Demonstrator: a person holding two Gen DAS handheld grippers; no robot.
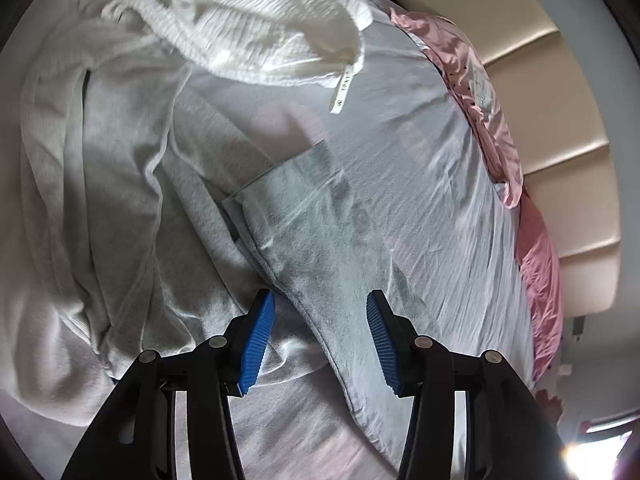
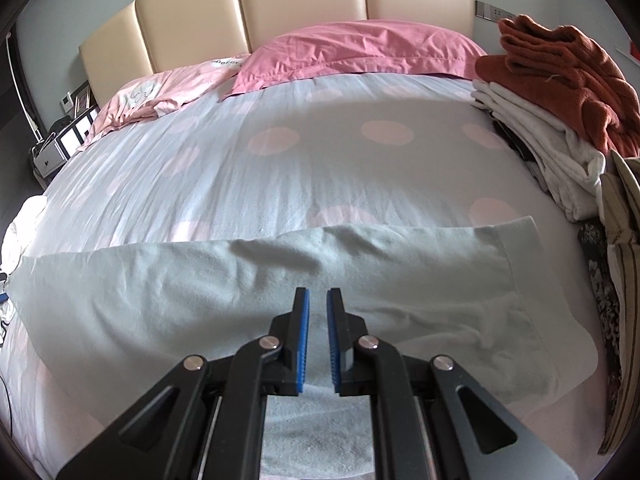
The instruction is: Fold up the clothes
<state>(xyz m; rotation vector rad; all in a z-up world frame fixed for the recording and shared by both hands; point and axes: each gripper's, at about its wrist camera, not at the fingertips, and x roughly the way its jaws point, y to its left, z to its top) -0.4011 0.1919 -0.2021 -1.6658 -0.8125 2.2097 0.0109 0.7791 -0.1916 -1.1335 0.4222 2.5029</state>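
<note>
Two grippers work the pale grey garment point(image 2: 248, 304) spread across the bed point(image 2: 280, 168); your right gripper point(image 2: 317, 300) looks nearly closed, seemingly pinching its fabric; your left gripper point(image 1: 320, 308) hovers half-open, empty, over an edge; next, grasp it and fold across.

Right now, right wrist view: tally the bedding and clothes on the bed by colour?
Pink pillows: 2
Pale grey-green garment spread out: 1
Rust-orange garment on the stack: 1
White folded clothes below it: count unclear, taken as 1 pile
Total: 5
</note>
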